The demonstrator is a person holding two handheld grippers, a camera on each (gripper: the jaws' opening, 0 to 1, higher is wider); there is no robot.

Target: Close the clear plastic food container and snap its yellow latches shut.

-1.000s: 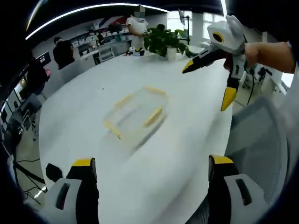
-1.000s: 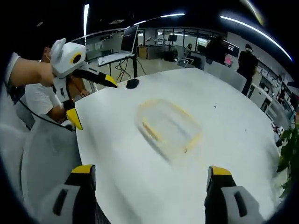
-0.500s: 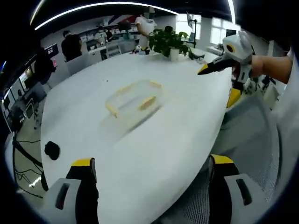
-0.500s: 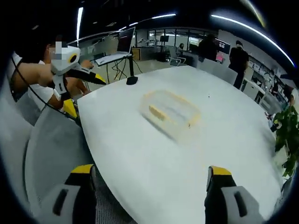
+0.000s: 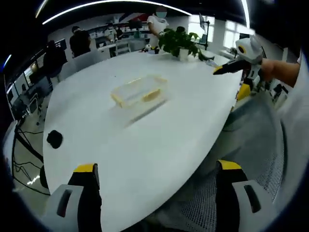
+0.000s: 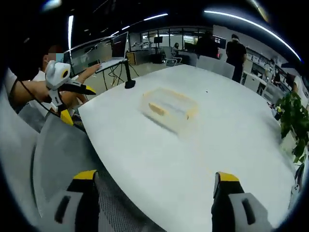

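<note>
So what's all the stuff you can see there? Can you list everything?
Food container: one, clear with yellow latches, out on the table, away from both grippers.
Table: one, white, big and rounded.
Potted plant: one, green in a white pot, at the table's far edge in the left gripper view.
Black round thing: one, on the table edge near the left gripper; too blurred to name.
Laptop: one, on a stand beyond the table.
People: several, standing in the background.
Left gripper: one, white with yellow tips, jaws apart.
Right gripper: one, same colours, jaws apart.
</note>
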